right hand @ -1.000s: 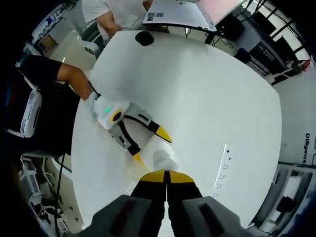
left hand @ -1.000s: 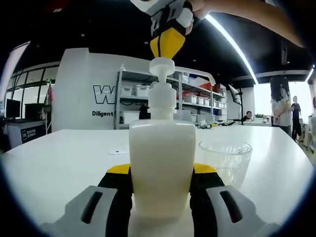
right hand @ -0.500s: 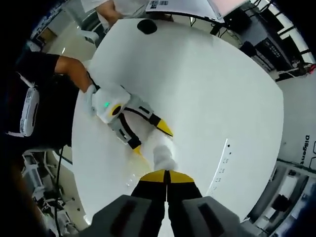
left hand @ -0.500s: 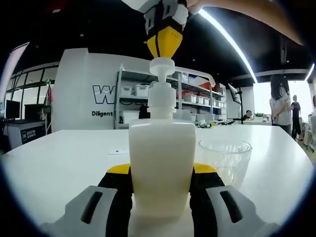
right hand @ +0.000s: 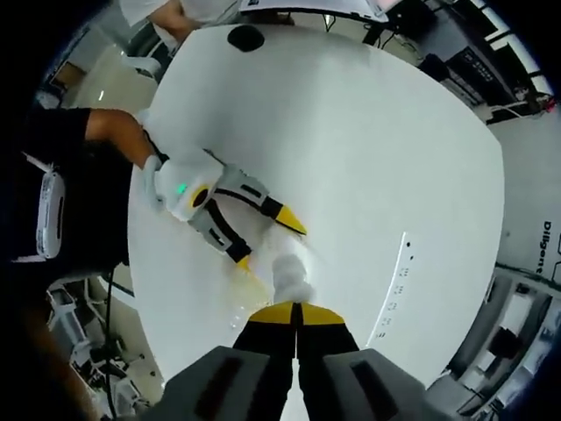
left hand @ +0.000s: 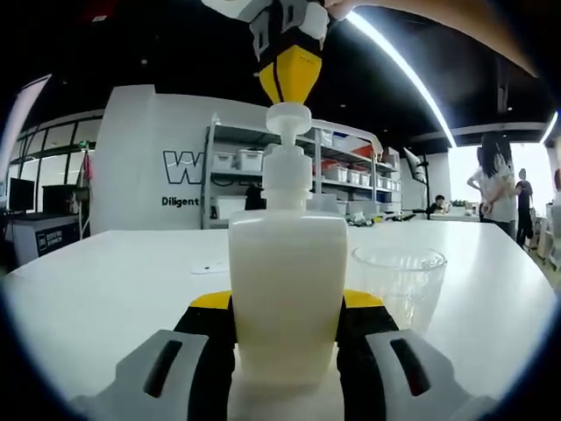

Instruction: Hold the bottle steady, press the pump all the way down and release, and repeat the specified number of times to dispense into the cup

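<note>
A cream pump bottle stands on the white table, and my left gripper is shut on its body, one jaw on each side. The white pump head is raised, its spout reaching right over a clear plastic cup beside the bottle. My right gripper comes down from above, yellow tips shut together, at the top of the pump head; whether they touch I cannot tell. In the right gripper view, the right gripper sits shut just over the pump head, with the left gripper below it.
Shelving with bins and a white wall stand behind the table. People stand at the far right. On the table lie a white power strip and a small black disc. A person's arm reaches in from the table's edge.
The right gripper has lifted slightly and drifted a little left over the pump head. The bottle, cup and left gripper have stayed put.
</note>
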Available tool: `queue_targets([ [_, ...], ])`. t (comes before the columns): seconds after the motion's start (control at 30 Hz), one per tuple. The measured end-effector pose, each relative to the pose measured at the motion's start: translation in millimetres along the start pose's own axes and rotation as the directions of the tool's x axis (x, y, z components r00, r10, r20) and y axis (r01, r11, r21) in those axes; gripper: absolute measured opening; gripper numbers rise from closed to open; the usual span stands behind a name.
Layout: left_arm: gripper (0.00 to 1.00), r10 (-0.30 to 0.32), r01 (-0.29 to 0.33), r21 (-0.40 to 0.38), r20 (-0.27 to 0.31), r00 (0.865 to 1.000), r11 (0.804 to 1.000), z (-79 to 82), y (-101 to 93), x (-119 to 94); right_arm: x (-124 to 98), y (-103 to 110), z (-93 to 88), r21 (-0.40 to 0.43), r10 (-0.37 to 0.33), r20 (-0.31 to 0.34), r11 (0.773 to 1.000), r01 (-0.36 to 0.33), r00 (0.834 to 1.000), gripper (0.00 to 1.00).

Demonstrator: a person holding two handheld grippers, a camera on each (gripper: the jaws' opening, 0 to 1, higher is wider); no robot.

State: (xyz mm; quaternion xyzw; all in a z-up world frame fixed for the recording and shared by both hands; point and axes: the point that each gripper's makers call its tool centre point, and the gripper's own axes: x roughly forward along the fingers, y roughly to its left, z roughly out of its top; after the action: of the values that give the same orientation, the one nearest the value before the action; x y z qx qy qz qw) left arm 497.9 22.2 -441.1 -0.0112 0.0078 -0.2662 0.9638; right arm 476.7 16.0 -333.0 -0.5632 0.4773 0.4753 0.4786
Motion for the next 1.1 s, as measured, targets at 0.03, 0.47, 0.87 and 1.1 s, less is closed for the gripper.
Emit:
queue_targets([
  [0.03,0.43,-0.002,0.002,0.0,0.0,1.0,1.0,-0.2,-0.2,-0.1,0.1,-0.1,0.2,0.005,-0.001,0.001,1.0,0.001,1.0,0.0],
  [0.47,0.43,-0.012,0.012,0.001,-0.002,1.0,1.0,-0.7,-3.8,-1.7,1.4,-1.3,0.5,0.049,-0.006,-0.004,0.999,0.007,1.0,0.0],
  [0.87,0.43,-0.023,0.023,-0.002,-0.004,1.0,1.0,-1.1,-4.2,-1.7,3.6,-1.9,0.8,0.077,0.0,-0.003,0.997,0.001,1.0,0.0],
  [1.1,0.42,-0.024,0.024,-0.002,-0.004,1.0,1.0,-1.3,-4.7,-0.4,4.9,-2.5,0.6,0.076,0.008,-0.027,0.997,-0.006,1.0,0.0],
])
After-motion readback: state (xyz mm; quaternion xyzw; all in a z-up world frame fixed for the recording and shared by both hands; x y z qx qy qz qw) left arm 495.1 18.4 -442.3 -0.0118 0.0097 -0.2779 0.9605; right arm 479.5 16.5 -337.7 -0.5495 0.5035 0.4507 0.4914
